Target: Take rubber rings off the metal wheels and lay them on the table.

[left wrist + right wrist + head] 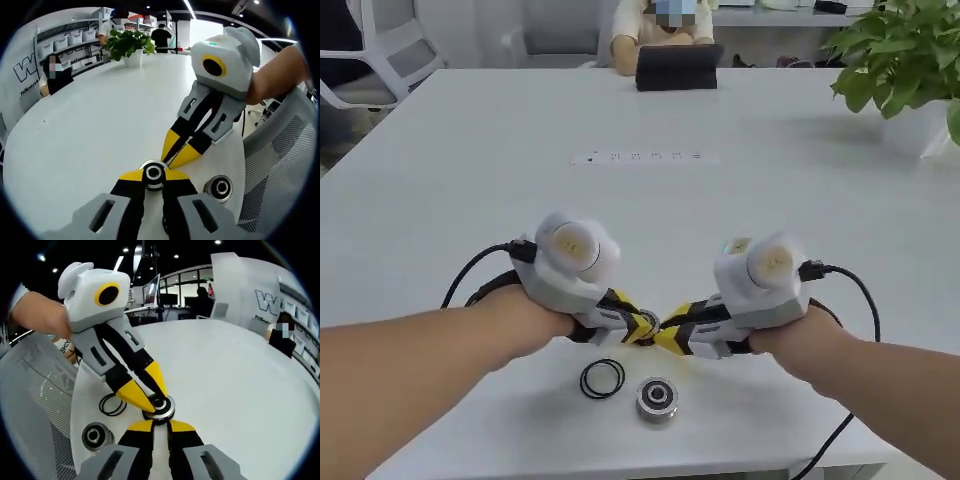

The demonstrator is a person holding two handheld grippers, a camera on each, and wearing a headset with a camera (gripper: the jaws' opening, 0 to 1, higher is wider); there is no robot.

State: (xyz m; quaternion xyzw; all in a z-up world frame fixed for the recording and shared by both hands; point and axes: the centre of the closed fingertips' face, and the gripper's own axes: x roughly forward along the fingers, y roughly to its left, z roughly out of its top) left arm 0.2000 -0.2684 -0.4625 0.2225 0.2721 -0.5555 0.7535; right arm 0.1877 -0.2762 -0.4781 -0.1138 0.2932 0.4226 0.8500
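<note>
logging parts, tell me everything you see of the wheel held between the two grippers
The metal wheel is round and silvery, with a dark band around a bright hub that has a centre hole. It is held over the white table. The left gripper and right gripper look closed on its rim from opposite sides.

A large W point(23, 70) marks the wall point(27, 86)
</note>
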